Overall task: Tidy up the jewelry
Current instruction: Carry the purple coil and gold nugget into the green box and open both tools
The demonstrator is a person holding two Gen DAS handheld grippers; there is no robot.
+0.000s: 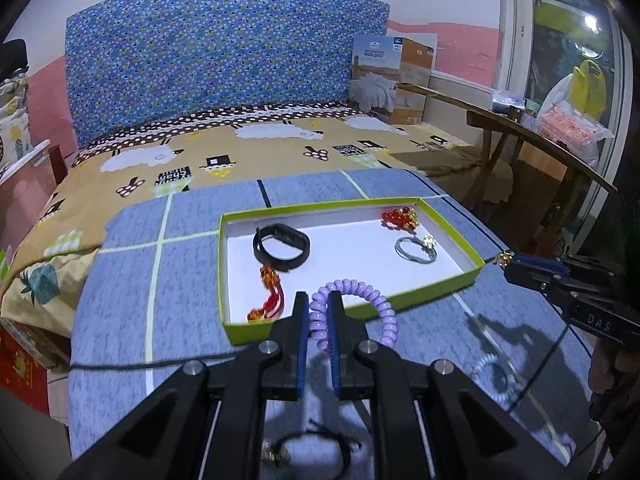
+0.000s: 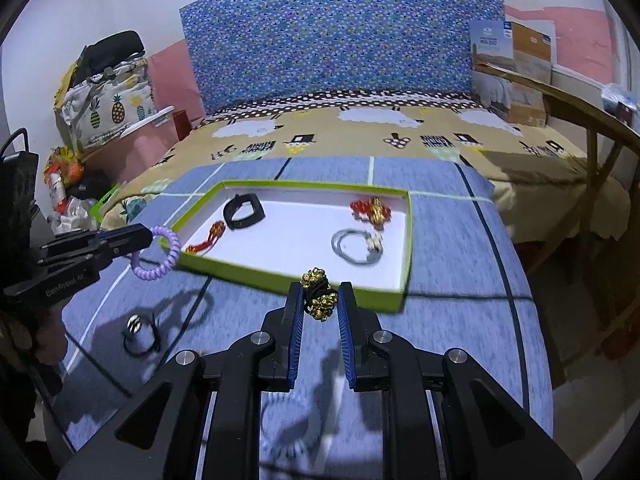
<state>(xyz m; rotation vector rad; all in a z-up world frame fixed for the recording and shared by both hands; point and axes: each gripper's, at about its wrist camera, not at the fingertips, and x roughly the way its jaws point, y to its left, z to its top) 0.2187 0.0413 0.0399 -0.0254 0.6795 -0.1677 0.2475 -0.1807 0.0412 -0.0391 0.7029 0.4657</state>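
Now the left gripper (image 1: pixel 319 304) is closed tight on a purple coil bracelet (image 1: pixel 352 292). The coil is squeezed between its two blue pads and the rest loops out to the right, up in the air just over the near edge of the green tray (image 1: pixel 452 220). In the right wrist view the same coil (image 2: pixel 160 254) hangs at the left gripper's tip, beside the tray's left corner.

The right gripper (image 2: pixel 320 300) is closed on a black hair tie with gold beads (image 2: pixel 319 294). The beads sit between its pads, close to the near edge of the tray (image 2: pixel 406 240), near the right corner.

The tray has a white floor and rests on a blue checked cloth (image 1: pixel 132 280) spread over the bed. Inside it, a black watch band (image 1: pixel 281 247) lies near the far left corner. A red and orange tassel charm (image 1: pixel 269 294) lies by the near left corner. A red bead bracelet (image 1: pixel 400 216) sits in the far right corner, and a grey hair tie with a small charm (image 1: pixel 416 249) lies just in front of it.

On the cloth, outside the tray, a black cord bracelet (image 2: pixel 138 334) with a striped bead lies near the left edge. Another dark cord (image 1: pixel 320 446) lies under the left gripper, but it is blurry.
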